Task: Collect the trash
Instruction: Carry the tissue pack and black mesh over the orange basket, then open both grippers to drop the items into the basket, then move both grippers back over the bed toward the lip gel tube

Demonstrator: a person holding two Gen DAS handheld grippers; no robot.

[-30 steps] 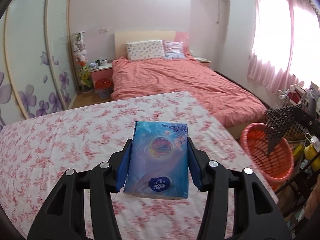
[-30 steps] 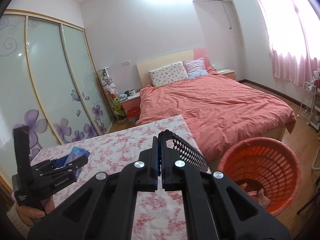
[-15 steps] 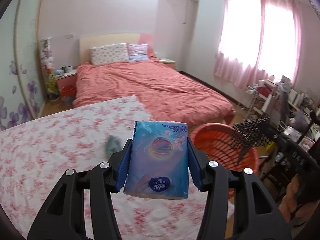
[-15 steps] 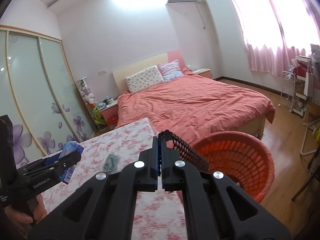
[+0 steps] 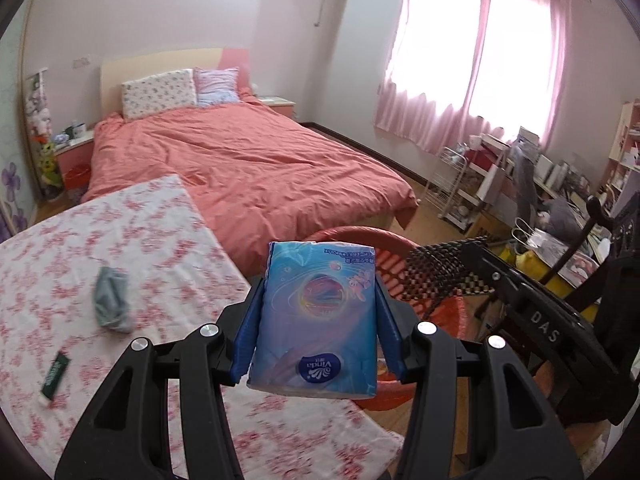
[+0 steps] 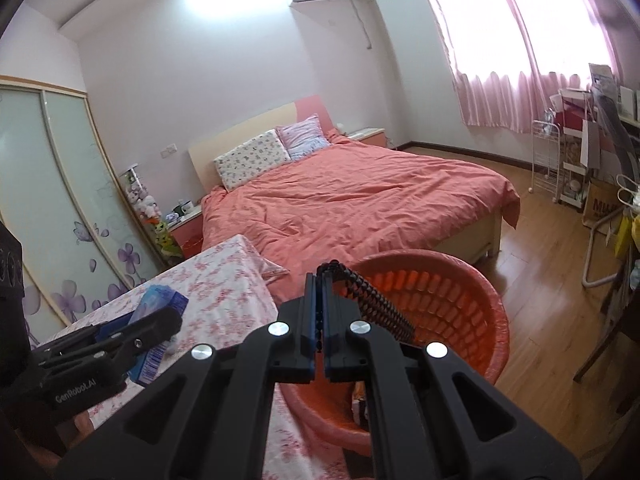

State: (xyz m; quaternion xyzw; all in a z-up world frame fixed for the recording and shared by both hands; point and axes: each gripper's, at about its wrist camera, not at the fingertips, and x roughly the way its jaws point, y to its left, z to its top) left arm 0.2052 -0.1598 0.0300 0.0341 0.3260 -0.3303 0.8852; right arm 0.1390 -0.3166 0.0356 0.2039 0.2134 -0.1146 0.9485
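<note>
My left gripper [image 5: 318, 312] is shut on a blue tissue pack [image 5: 320, 308] and holds it above the table's right edge, in front of the red basket [image 5: 452, 320]. The pack also shows in the right wrist view [image 6: 158, 308]. My right gripper [image 6: 320, 312] is shut on a black-and-white patterned flat piece [image 6: 372, 304], which hangs over the red basket [image 6: 460, 300]. That piece also shows in the left wrist view [image 5: 444, 270]. A crumpled grey-green piece [image 5: 112, 300] and a small dark green wrapper [image 5: 56, 372] lie on the flowered tablecloth [image 5: 100, 240].
A bed with a coral cover [image 5: 248, 164] stands behind the table. A wire rack [image 6: 548, 160] and cluttered shelves [image 5: 560, 184] line the right wall. A chair [image 5: 592, 240] is at the right. Some trash lies in the basket's bottom [image 6: 358, 396].
Both grippers have swung right toward the red basket, which now looks closer. The grey-green piece and green wrapper have come into the left wrist view. Both grips are unchanged.
</note>
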